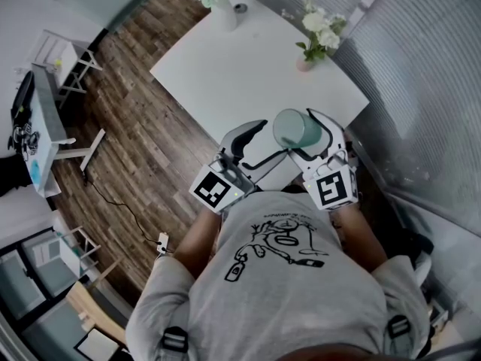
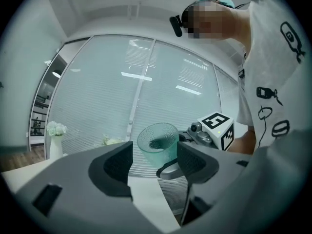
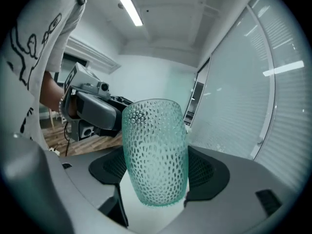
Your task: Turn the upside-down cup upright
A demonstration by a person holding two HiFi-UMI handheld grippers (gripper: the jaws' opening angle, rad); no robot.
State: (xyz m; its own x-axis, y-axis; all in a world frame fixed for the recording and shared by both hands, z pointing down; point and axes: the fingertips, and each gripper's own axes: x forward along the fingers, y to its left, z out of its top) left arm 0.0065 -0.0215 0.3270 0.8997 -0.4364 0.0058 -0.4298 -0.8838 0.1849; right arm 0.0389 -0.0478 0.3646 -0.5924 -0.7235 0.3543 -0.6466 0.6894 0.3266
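A person standing at the near edge of a white surface (image 1: 225, 74) holds a teal dimpled cup (image 1: 291, 128) in the air, pinched across its sides between the jaws of the right gripper (image 1: 307, 138). The left gripper (image 1: 258, 149) sits just beside it with its jaws spread wide and nothing between the pads; the cup shows beyond them, one round end turned towards that gripper's camera. That end looks like the open mouth, though the pictures do not settle it.

The cup is clear of the surface and appears tipped over on its side rather than standing either way up, so the turn seems to be under way but not finished. What remains, by this reading, is to bring the mouth fully upward, lower the cup onto its base and let go. Two vases of white flowers (image 1: 317, 28) stand well apart at the far side of the surface
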